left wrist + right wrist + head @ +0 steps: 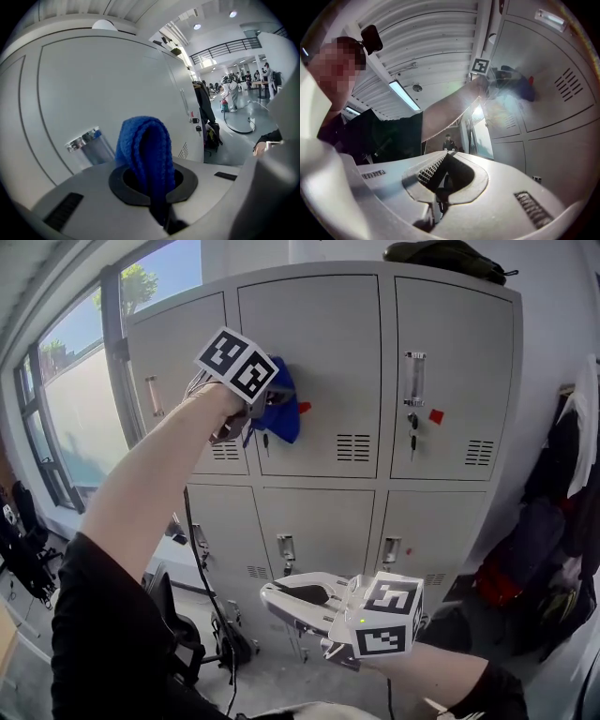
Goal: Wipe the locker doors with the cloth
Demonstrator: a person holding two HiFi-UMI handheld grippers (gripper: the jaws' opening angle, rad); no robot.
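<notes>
Your left gripper [261, 407], raised at upper left of the head view, clamps the folded blue cloth [283, 407] against the upper middle locker door [323, 352], apparently to rub it, while your right gripper [286, 596] hangs low at centre, jaws together, empty.

Lockers [450, 381] fill the middle of the frame in two tiers. At upper left the left hand-held gripper [257, 401] has the cloth [284, 404] between its jaws, against the top middle door [328, 343] near its left edge. The right hand-held gripper [277, 594] sits lower centre, before the bottom doors. Window [70, 399] far left, bag [445, 254] on top of the lockers, hanging clothes [572, 484] at the right edge.
</notes>
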